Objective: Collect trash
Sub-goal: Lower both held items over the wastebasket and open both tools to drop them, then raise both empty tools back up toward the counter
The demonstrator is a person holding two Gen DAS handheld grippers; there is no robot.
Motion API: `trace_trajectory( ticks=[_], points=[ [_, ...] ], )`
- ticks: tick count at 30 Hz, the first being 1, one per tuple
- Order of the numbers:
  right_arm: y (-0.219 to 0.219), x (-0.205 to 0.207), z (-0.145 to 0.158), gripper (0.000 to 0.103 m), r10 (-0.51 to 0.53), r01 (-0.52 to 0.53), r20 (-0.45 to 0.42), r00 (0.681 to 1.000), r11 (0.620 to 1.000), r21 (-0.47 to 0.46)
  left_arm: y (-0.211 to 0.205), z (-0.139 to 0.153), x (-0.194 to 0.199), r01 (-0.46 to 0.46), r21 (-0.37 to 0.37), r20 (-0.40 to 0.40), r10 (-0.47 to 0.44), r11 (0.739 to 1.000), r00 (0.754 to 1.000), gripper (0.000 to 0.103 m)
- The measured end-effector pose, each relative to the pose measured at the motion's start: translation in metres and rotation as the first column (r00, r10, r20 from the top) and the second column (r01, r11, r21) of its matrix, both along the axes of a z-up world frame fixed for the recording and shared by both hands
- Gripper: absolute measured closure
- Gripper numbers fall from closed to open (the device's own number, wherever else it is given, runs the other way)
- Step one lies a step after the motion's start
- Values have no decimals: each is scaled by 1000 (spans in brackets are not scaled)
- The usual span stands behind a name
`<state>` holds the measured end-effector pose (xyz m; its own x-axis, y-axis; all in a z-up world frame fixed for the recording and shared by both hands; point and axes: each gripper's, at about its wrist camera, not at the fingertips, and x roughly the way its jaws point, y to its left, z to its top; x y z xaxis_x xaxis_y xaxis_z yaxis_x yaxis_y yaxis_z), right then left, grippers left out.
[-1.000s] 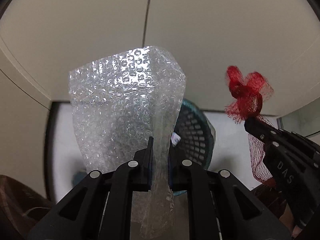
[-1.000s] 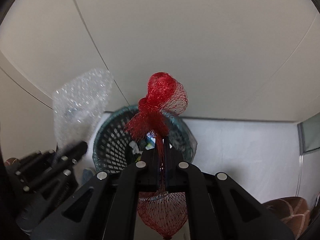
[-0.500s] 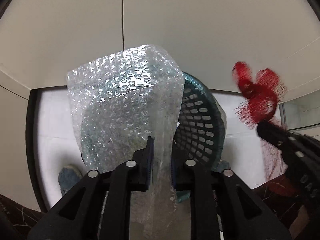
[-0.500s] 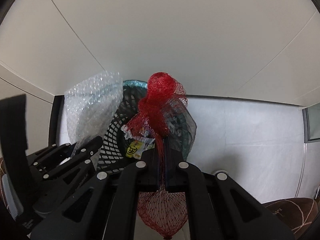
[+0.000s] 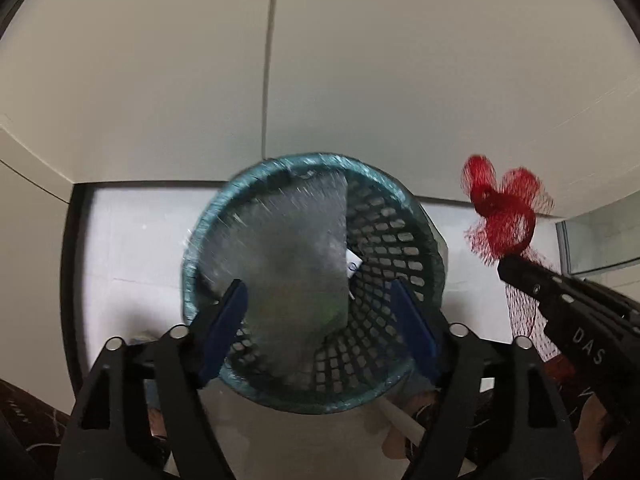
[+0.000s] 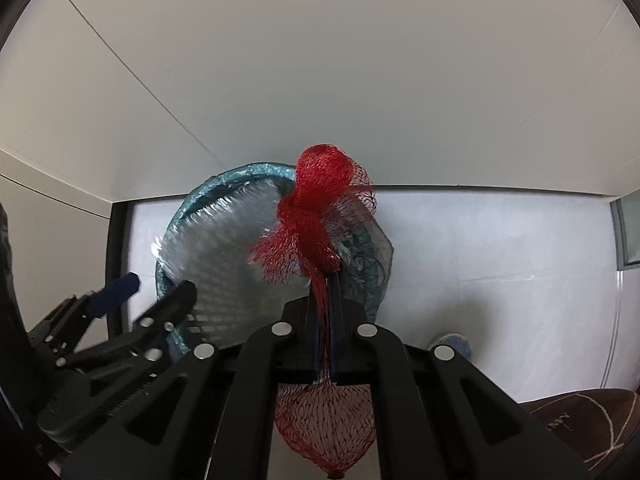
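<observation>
A teal mesh waste basket [image 5: 384,240] [image 6: 200,200] stands on the white floor by the wall. My left gripper [image 5: 320,292] is open just above the basket's mouth. A sheet of bubble wrap [image 5: 288,248] [image 6: 224,256], blurred by motion, is loose inside the basket below the open jaws. My right gripper [image 6: 326,276] is shut on a red mesh net bag [image 6: 320,208] and holds it beside the basket's right rim. The right gripper and its net bag [image 5: 500,212] show at the right of the left wrist view. The left gripper [image 6: 132,300] shows at the lower left of the right wrist view.
Cream wall panels [image 5: 360,60] rise behind the basket. A dark vertical strip [image 6: 118,248] edges the floor on the left. A brown patterned cushion or rug [image 6: 592,428] lies at the lower right. A blue shoe [image 6: 454,344] is on the floor right of the basket.
My left gripper has opened and let go of the bubble wrap, which has dropped into the basket. Both grippers have moved closer over the basket. The right gripper stays shut on the net bag.
</observation>
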<state>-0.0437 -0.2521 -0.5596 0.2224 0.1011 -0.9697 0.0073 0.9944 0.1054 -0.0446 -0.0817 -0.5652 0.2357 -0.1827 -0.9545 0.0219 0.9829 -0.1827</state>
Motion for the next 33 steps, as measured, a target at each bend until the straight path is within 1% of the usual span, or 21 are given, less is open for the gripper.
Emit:
trace_trajectory(
  ticks=[1, 2, 3, 8, 11, 14, 16, 17, 18, 20, 23, 26, 27, 31, 33],
  points=[
    [1, 0, -2, 100, 6, -6, -4, 1000, 1000, 16, 3, 2, 1, -7, 6, 1, 7, 1000, 1000, 21],
    [3, 1, -2, 100, 14, -14, -6, 1000, 999, 31, 7, 6, 2, -15, 17, 7, 15, 1000, 1000, 15],
    [5, 1, -3, 100, 23, -23, -7, 1000, 999, 41, 11, 8, 2, -24, 33, 17, 24, 999, 1000, 12],
    [13, 2, -10, 99, 55, -53, -28, 998, 995, 79, 24, 16, 5, -55, 68, 36, 53, 996, 998, 7],
    [20, 2, -13, 98, 62, -58, -41, 997, 993, 99, 32, 20, 7, -61, 94, 39, 58, 994, 998, 7],
    [22, 1, -15, 98, 72, -67, -41, 997, 992, 103, 37, 20, 8, -69, 103, 35, 66, 992, 997, 6],
    [25, 2, -17, 91, 79, -72, -48, 996, 990, 121, 40, 20, 8, -76, 111, 34, 72, 991, 997, 6],
    [24, 1, -17, 81, 83, -77, -48, 995, 990, 122, 42, 20, 9, -79, 113, 33, 76, 990, 997, 6],
    [25, 0, -16, 67, 86, -80, -43, 995, 990, 120, 44, 19, 9, -84, 114, 32, 81, 990, 996, 6],
    [26, 0, -13, 56, 86, -82, -30, 996, 990, 118, 47, 19, 9, -90, 118, 31, 87, 989, 996, 6],
    [23, -1, -11, 50, 77, -73, -29, 997, 989, 126, 51, 19, 10, -112, 128, 40, 107, 985, 993, 6],
    [21, 0, -13, 46, 61, -56, -36, 997, 989, 137, 55, 19, 11, -130, 120, 39, 126, 984, 991, 6],
    [21, 0, -12, 43, 59, -53, -34, 998, 989, 137, 56, 19, 11, -132, 118, 38, 129, 984, 991, 6],
    [17, 1, -7, 38, 55, -51, -20, 998, 989, 137, 56, 21, 10, -133, 120, 40, 129, 984, 991, 6],
    [16, 1, -2, 34, 45, -44, -5, 999, 992, 116, 57, 27, 10, -127, 110, 41, 123, 986, 992, 6]
  ],
)
